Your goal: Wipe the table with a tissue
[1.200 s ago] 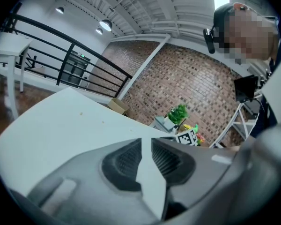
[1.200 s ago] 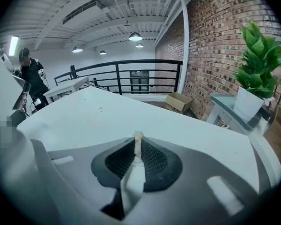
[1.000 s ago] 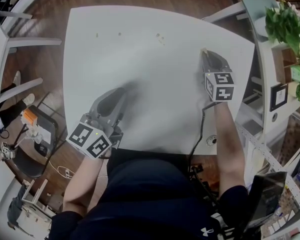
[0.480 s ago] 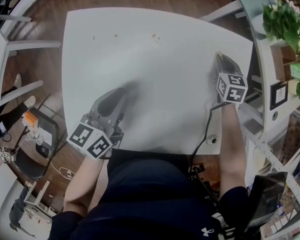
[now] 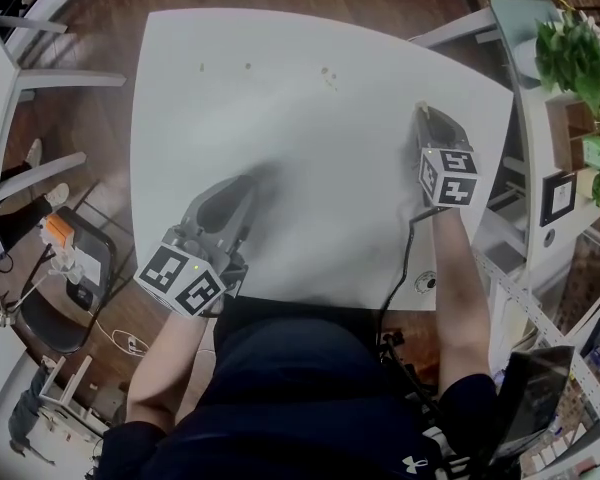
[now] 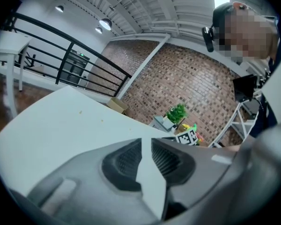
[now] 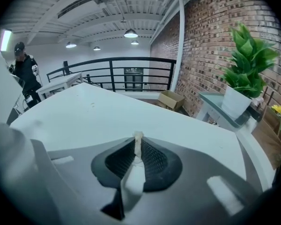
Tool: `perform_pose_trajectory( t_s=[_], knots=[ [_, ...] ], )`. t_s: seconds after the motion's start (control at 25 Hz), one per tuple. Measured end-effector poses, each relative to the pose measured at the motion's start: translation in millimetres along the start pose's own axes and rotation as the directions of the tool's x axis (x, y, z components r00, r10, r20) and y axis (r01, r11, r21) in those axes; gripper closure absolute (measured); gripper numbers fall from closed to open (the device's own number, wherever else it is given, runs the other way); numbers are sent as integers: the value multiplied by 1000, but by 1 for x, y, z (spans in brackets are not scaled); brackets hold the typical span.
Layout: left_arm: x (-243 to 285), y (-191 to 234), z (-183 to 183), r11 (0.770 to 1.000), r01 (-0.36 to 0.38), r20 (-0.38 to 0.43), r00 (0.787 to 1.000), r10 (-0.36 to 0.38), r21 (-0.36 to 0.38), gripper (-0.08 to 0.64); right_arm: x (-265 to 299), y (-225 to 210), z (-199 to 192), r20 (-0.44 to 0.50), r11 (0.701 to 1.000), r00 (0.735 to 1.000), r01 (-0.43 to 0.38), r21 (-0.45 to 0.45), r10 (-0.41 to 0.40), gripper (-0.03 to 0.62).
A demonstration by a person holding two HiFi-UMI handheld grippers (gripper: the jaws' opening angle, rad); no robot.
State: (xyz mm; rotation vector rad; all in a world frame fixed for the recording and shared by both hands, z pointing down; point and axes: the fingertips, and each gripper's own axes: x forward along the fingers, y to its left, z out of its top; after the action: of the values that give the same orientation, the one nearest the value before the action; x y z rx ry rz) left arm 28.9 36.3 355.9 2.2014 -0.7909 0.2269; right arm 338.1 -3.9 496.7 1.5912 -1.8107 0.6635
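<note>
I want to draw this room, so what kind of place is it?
Probably a café or an eating area on an upper floor, though I can't be sure. There is a white table with crumbs on it, a brick wall, a black railing and a potted plant.

No words or numbers can be read in any view. A small white logo (image 5: 412, 463) is seen on the person's dark clothing (image 5: 310, 398). A round mark (image 5: 425, 283) is seen at the near right corner of the table (image 5: 280, 98), and a black framed sign (image 5: 557, 194) is fixed to the shelf unit (image 5: 527, 153) beyond the table's right edge, both with print too small to be made out.
</note>
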Motion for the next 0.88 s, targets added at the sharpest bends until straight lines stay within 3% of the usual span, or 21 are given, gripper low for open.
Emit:
perform_pose_trajectory(
  t_s=[0.88],
  knots=[
    [-59,67,8,996,-56,62,996,61,-75,497,51,142,61,-11,973,987,-160,-166,161,549]
  ],
)
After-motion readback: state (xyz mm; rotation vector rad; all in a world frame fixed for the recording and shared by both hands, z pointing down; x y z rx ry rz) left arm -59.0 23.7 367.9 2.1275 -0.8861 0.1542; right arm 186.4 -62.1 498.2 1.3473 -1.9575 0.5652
